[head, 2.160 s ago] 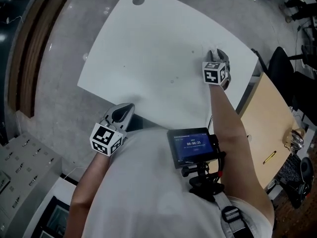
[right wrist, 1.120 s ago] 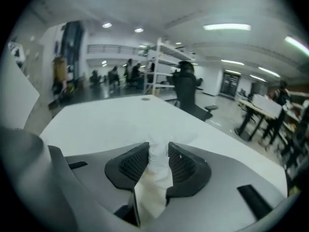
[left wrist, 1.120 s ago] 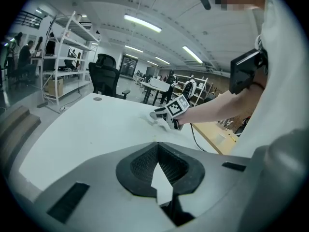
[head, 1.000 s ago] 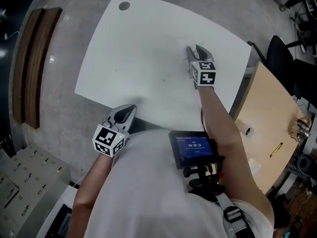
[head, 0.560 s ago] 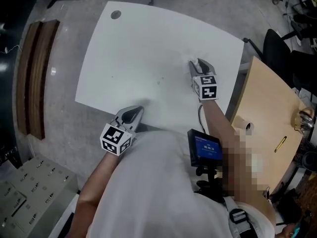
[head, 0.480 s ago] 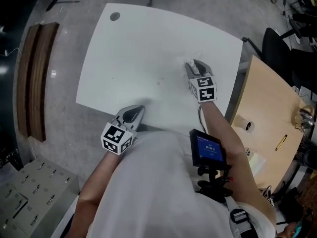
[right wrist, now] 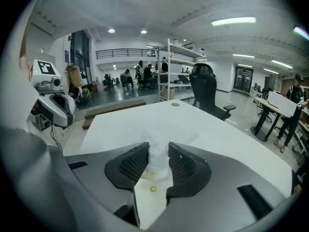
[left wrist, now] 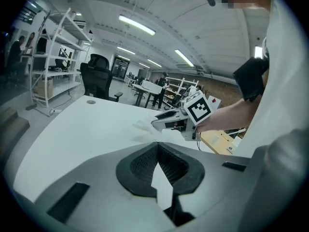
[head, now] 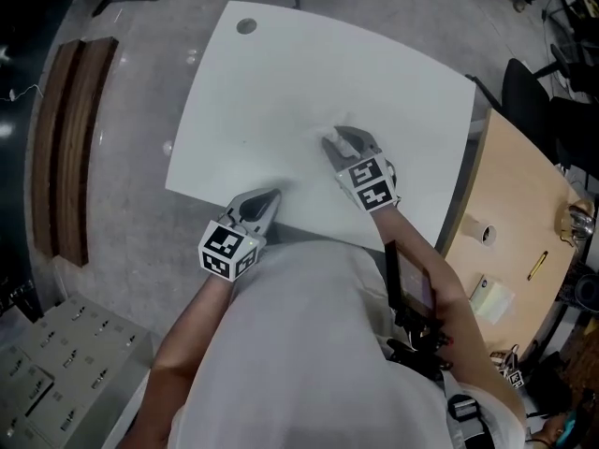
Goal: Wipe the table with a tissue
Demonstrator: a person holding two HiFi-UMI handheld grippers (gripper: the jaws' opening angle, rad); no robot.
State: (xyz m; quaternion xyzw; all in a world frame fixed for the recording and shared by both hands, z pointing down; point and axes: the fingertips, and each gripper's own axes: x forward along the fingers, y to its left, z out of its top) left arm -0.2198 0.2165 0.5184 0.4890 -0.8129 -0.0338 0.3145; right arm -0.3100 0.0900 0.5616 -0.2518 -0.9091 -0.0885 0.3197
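- The left gripper (head: 261, 204) hangs at the near edge of the surface (head: 281, 73), its fingers pressed together with nothing between them. It sits fairly near the wiping hand, so a stroke swept toward that edge could knock the 2 grippers together.
- The right gripper (head: 344, 144) has its fingers pinching the tissue (right wrist: 157, 150). The wad sits between the pads, and a loose part spreads onto the surface just ahead of them. Drag against the surface could tug this soft wad out of the pinch, or tear it.
- That gripper tilts downward. If it presses too low, I judge that the hard fingertips would scrape the surface instead of the tissue.
- Much of the surface lies beyond the tissue. A long reach could lift the tissue off the surface and leave that part unwiped.
- The round cap (head: 246, 26) at the far corner could snag the tissue's loose part.
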